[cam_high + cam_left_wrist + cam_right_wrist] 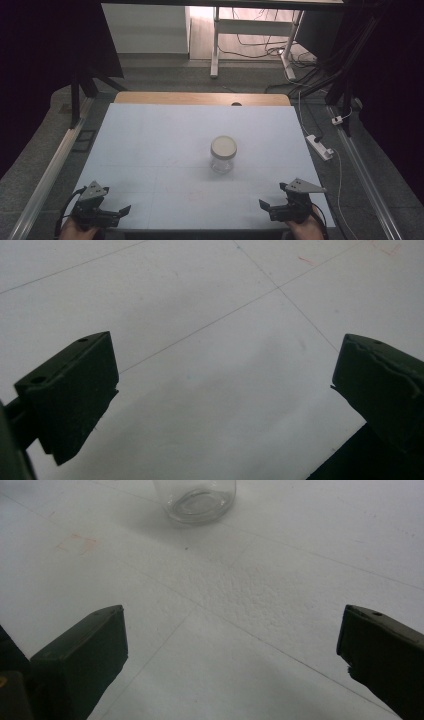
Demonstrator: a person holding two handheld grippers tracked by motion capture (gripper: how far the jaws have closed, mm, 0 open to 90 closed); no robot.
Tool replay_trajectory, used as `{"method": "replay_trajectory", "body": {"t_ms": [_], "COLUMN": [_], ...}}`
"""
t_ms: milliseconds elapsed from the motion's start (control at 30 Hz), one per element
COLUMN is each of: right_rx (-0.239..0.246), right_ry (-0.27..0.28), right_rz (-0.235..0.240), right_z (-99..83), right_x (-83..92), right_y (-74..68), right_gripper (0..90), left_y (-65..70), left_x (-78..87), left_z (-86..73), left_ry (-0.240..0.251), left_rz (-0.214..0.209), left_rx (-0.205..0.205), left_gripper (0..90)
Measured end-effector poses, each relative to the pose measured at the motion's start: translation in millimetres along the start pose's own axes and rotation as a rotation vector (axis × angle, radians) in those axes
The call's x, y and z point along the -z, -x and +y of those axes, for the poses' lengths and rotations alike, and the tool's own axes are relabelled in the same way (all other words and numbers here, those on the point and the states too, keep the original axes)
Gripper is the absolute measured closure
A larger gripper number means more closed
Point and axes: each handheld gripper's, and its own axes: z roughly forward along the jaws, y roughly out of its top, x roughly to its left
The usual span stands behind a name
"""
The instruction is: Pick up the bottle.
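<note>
- The tabletop [150, 150] is the biggest thing I'm working over: a pale, matte sheet scored with thin straight lines, and seen close in the right gripper view its surface is finely pebbled. A wooden edge shows along its far side.
- I have the left claw [120, 212] parked at the near left corner, low over the sheet. In the left gripper view its two black, blocky jaws stand wide apart with nothing but bare sheet between them. I'd say it waits there to keep the middle free.
- The right claw [265, 206] mirrors it at the near right corner, jaws also spread wide and holding nothing. It points in toward the middle, which I read as lined up for a reach.
- The jar [222, 154] stands upright near the centre of the tabletop, well apart from both claws, so either one could reach it. It is clear glass, round and squat, with a pale flat lid on top. The right gripper view shows its thick transparent base [198, 502] resting on the sheet.
- A faint orange mark [75, 542] stains the sheet, closer to the right claw than the jar is.
</note>
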Motion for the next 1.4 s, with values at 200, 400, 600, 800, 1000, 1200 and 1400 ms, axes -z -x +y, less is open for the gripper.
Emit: {"method": "replay_trajectory", "body": {"t_ms": [200,400,600,800,1000,1200,1400], "right_rx": [0.014,0.028,0.042,0.06,0.072,0.097,0.12], "right_ry": [0.003,0.007,-0.005,-0.017,-0.01,-0.018,-0.031], "right_rz": [0.009,0.019,0.052,0.065,0.081,0.09,0.109], "right_z": [4.0,9.4,15.4,21.7,29.0,37.8,43.9], "right_x": [-3.3,-6.0,-10.7,-19.7,-27.1,-39.1,-52.0], "right_y": [-2.4,-4.3,-7.5,-11.4,-13.0,-14.0,-13.6], "right_gripper": [0.1,0.2,0.2,0.2,0.2,0.2,0.2], "left_y": [0.2,-0.1,-0.8,-0.7,-0.6,-1.5,-1.7], "left_x": [-0.4,-0.2,0.4,0.2,-0.1,-0.5,-0.6], "left_z": [0.1,0.0,-0.3,-0.4,-0.3,0.0,0.0], "left_ry": [-0.002,-0.002,0.002,0.002,0.0,-0.004,-0.004], "left_rz": [0.0,0.001,-0.001,0.0,-0.002,-0.009,-0.011], "left_rx": [0.0,0.001,0.007,0.008,0.007,0.011,0.012], "left_gripper": [0.0,0.0,0.0,0.0,0.0,0.0,0.0]}}
